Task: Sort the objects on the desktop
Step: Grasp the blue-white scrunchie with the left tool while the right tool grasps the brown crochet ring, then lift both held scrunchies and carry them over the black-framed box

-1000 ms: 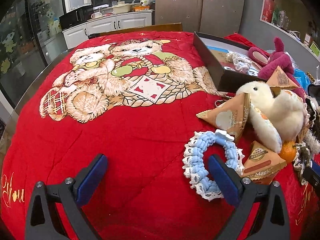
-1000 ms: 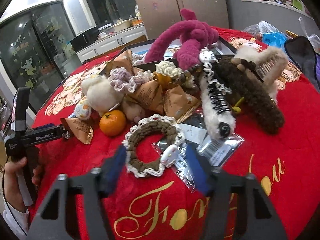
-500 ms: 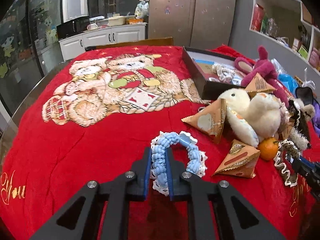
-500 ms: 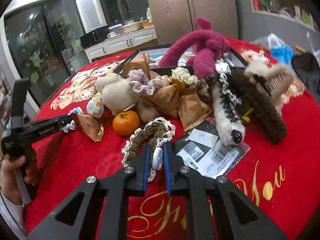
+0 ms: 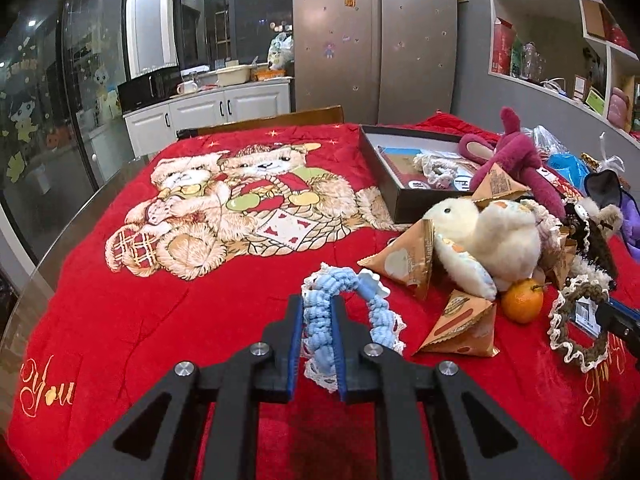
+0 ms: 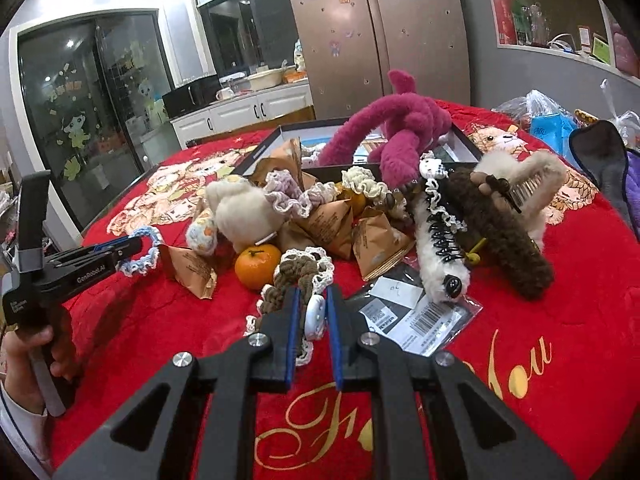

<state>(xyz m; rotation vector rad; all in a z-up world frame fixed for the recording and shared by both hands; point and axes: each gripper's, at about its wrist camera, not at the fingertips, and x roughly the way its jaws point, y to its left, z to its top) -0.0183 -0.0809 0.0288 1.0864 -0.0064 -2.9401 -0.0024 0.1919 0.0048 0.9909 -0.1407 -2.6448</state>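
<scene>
Left tool [image 5: 316, 344] clamped tight on the near side of a blue crocheted scrunchie with white lace edge [image 5: 348, 320], the loop standing up off the red plush blanket with teddy-bear print [image 5: 180, 312] over the tabletop. Right tool [image 6: 312, 320] pinched narrow on a brown crocheted scrunchie with cream lace trim [image 6: 300, 276], a white button-like charm sitting between its 2 blue pads. Just ahead-left of the right tool: small orange mandarin [image 6: 257, 266]. Ahead of it: pile of brown triangular paper packets [image 6: 332, 224], white plush duck [image 6: 240, 210], magenta plush toy [image 6: 404, 132] draped over a dark open box [image 6: 464, 142]. Ahead-right: fuzzy brown hair clip [image 6: 500, 232] and clear barcode-label bags [image 6: 420, 316]. Far left of the right tool: a hand [image 6: 24, 352] gripping the left tool's handle.
</scene>
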